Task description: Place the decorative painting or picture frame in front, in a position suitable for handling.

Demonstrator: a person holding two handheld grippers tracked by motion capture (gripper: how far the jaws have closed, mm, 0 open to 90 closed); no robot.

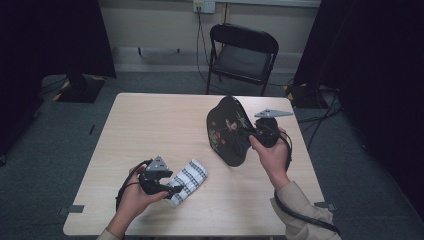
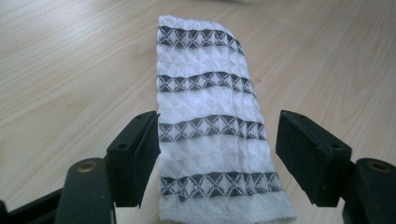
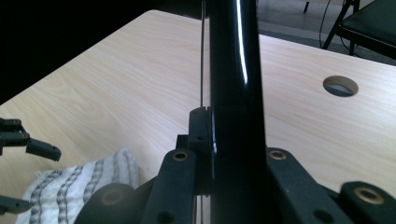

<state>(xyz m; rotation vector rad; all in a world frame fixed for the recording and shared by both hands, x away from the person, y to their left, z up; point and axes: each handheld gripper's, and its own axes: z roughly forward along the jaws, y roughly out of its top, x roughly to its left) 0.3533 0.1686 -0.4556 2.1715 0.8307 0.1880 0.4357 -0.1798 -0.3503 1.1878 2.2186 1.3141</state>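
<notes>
A folded white cloth [image 2: 210, 93] with dark patterned stripes lies flat near the front of the table [image 1: 160, 125]. My left gripper [image 2: 217, 140] is open, one jaw on each side of the cloth's near end. In the high view the cloth [image 1: 192, 176] lies just right of that gripper [image 1: 174, 189]. My right gripper [image 1: 254, 136] is shut on the rim of a glossy black tray [image 1: 226, 131] with a flower design, held on edge above the table's right half. In the right gripper view the tray's edge [image 3: 233, 70] rises straight up from between the jaws of my right gripper [image 3: 215, 135].
A black folding chair [image 1: 242, 52] stands beyond the table's far edge. A round cable hole [image 3: 340, 86] is cut into the tabletop on the right. Dark curtains hang at both sides, and cables run across the floor.
</notes>
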